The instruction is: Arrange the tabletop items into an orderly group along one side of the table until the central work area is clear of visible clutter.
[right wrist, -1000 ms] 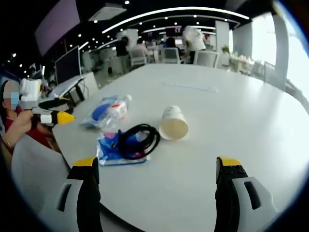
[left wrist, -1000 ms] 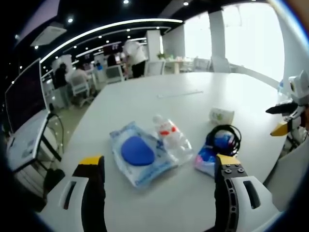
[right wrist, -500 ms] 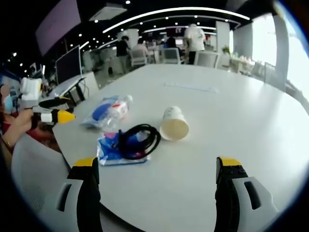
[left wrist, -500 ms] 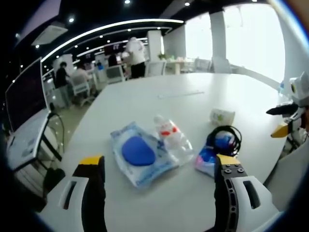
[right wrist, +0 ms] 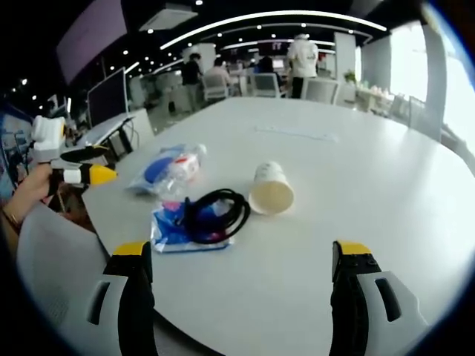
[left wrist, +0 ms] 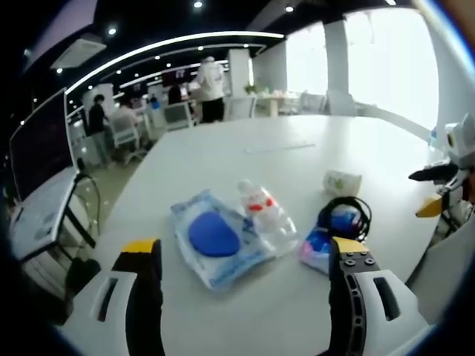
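On the white table [left wrist: 223,159] lie a clear packet with a blue pad [left wrist: 214,236], a crushed plastic bottle [left wrist: 266,213], a coiled black cable [left wrist: 346,213] on a blue-pink packet [left wrist: 318,243], and a tipped paper cup [left wrist: 340,180]. My left gripper [left wrist: 245,256] hangs open in front of them with nothing between its jaws. In the right gripper view the cup [right wrist: 269,189], cable [right wrist: 215,212], packet [right wrist: 174,231] and bottle [right wrist: 177,167] lie ahead of my open right gripper [right wrist: 241,256]. The left gripper [right wrist: 74,174] shows at the left edge there; the right gripper [left wrist: 438,194] shows at the right edge of the left gripper view.
A long thin strip [right wrist: 295,133] lies farther back on the table [right wrist: 386,185]. Grey chair backs [right wrist: 52,259] stand at the near table edge. Monitors [left wrist: 37,148], desks and people [left wrist: 210,87] fill the room behind.
Both views have shifted only slightly. The items on the table lie where they were, and both grippers stay open.
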`<act>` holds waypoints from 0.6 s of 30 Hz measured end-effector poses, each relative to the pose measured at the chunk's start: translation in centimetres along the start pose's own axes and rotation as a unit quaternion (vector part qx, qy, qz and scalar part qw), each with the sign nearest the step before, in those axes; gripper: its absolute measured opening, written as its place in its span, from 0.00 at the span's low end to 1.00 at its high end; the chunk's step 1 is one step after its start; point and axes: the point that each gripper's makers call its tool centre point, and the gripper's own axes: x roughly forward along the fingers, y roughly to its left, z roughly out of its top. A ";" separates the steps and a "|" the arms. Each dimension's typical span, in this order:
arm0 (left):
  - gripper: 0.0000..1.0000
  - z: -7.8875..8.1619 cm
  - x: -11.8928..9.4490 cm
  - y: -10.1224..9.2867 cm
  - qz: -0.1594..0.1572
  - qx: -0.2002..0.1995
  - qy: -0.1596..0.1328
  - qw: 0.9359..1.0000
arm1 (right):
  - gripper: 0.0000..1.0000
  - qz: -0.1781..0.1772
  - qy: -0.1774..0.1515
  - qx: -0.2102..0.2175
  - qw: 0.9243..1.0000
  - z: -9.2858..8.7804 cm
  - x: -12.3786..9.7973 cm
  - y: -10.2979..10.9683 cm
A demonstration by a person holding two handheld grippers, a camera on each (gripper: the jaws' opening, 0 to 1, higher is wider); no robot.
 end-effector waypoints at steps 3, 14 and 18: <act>0.90 0.0 0.0 -0.1 -0.001 0.000 0.001 1.000 | 1.00 0.001 0.004 -0.001 1.000 -0.2 0.1 0.0; 0.88 0.0 0.1 -0.5 -0.011 -0.013 0.002 1.000 | 1.00 0.001 0.004 0.002 1.000 -0.2 0.0 0.0; 0.89 -0.1 0.1 -0.7 -0.018 -0.019 0.008 1.000 | 1.00 0.000 0.005 0.003 1.000 -0.2 0.0 -0.1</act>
